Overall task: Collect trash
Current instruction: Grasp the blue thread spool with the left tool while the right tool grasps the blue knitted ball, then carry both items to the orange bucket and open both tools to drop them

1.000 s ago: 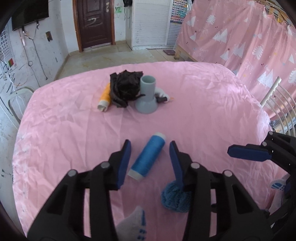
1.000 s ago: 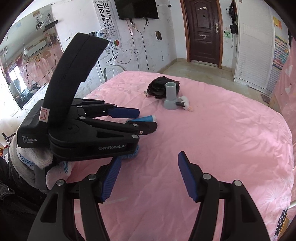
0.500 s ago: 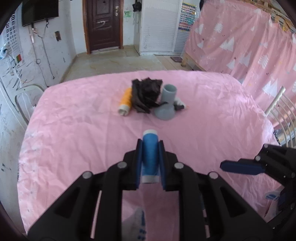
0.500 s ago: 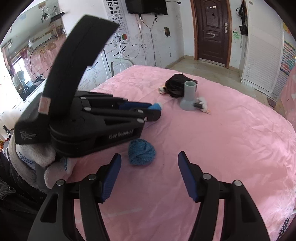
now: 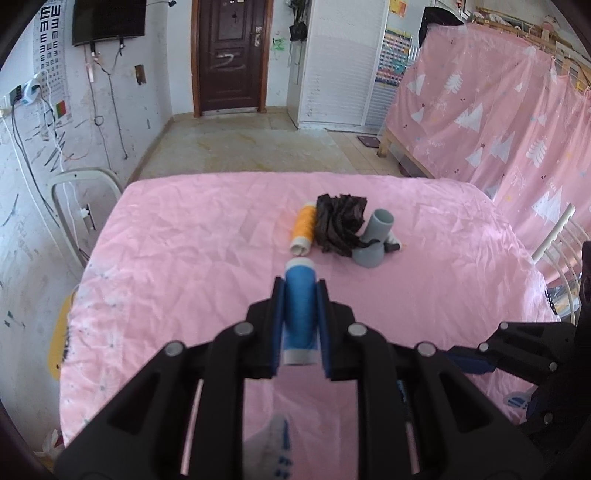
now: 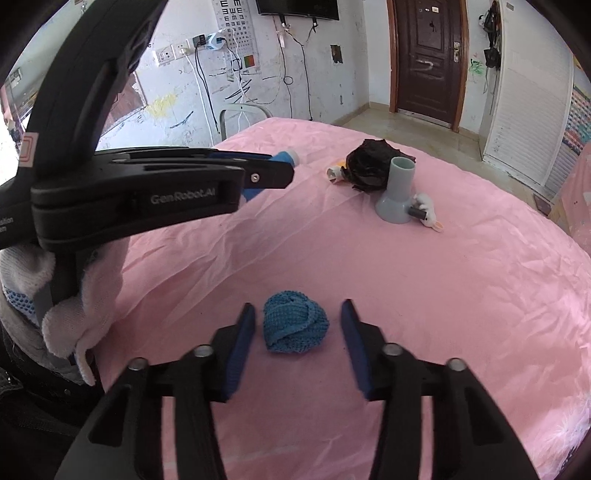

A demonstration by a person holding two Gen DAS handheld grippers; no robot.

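**Blue spool gripped on the left, knit ball framed on the right**

Closest in, the right gripper point(image 6: 297, 332) sits low over the pink sheet point(image 6: 443, 295) with its jaws spread wide. A blue knit ball point(image 6: 294, 327) lies on the sheet between the two blue pads, clear of both.

Just to its left, the left gripper point(image 5: 300, 291) has its jaws pressed in on a blue spool point(image 5: 300, 306), which lies lengthwise between the pads, white ends showing front and back. From the right wrist view the spool is held up off the sheet, its white tip point(image 6: 290, 157) poking past the fingers. A white knit glove point(image 6: 55, 314) (with blue dots on the cuff) wraps the hand holding that gripper.

Farther across the sheet sits a small cluster. An orange spool point(image 5: 304, 227) lies on its side, touching a crumpled black bag point(image 5: 340, 223). A grey pipe fitting point(image 5: 373, 242) stands on its wide end against the bag's other side. A small white-and-black item point(image 6: 423, 210) rests at the fitting's base; what it is I cannot tell.

Beyond the bed are a tiled floor, a dark door point(image 5: 229, 55) and a wall TV point(image 5: 109, 18).
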